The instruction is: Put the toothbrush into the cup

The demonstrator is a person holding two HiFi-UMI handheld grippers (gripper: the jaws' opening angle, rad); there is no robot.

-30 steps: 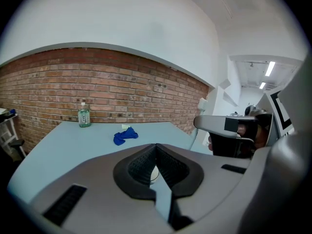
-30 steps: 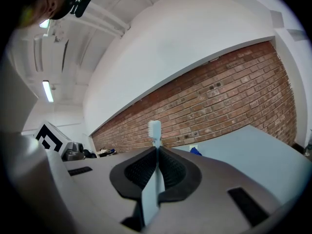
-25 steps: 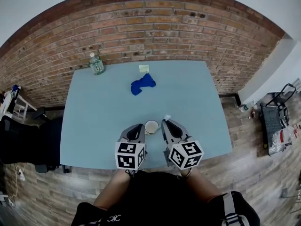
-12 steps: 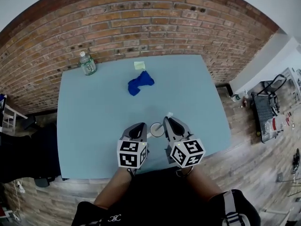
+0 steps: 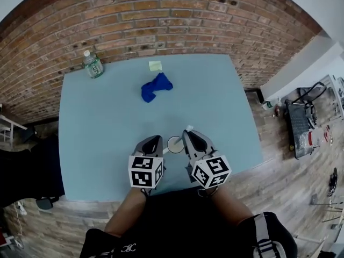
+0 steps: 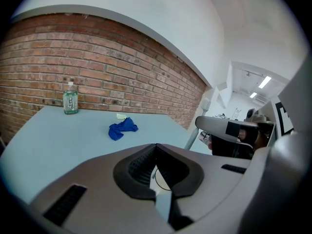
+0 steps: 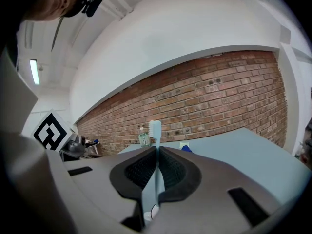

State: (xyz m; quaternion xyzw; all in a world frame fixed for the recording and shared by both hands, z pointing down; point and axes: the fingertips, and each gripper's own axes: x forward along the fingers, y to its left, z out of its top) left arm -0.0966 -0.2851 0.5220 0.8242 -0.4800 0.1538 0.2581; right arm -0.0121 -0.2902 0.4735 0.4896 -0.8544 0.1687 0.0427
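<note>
A white cup [image 5: 174, 144] stands on the light-blue table [image 5: 107, 133] near its front edge, between my two grippers. My left gripper [image 5: 159, 145] is at the cup's left side, its jaws closed on a pale strip that looks like the cup's wall; the rim's arc [image 6: 161, 179] shows between them. My right gripper [image 5: 189, 137] is shut on a pale-blue toothbrush [image 7: 155, 130], held upright with the bristled head above the jaws. The toothbrush head [image 5: 189, 128] sits just right of the cup. The brush's lower end is close over the cup [image 7: 153, 211].
A plastic water bottle [image 5: 92, 64] stands at the table's far left corner. A crumpled blue cloth [image 5: 155, 86] and a small yellow note [image 5: 155, 65] lie toward the back. A brick wall [image 5: 172, 20] runs behind the table. My body is against the front edge.
The head view has swung, so the table sits differently in frame. Both grippers stay at the cup, with the toothbrush still held beside it.
</note>
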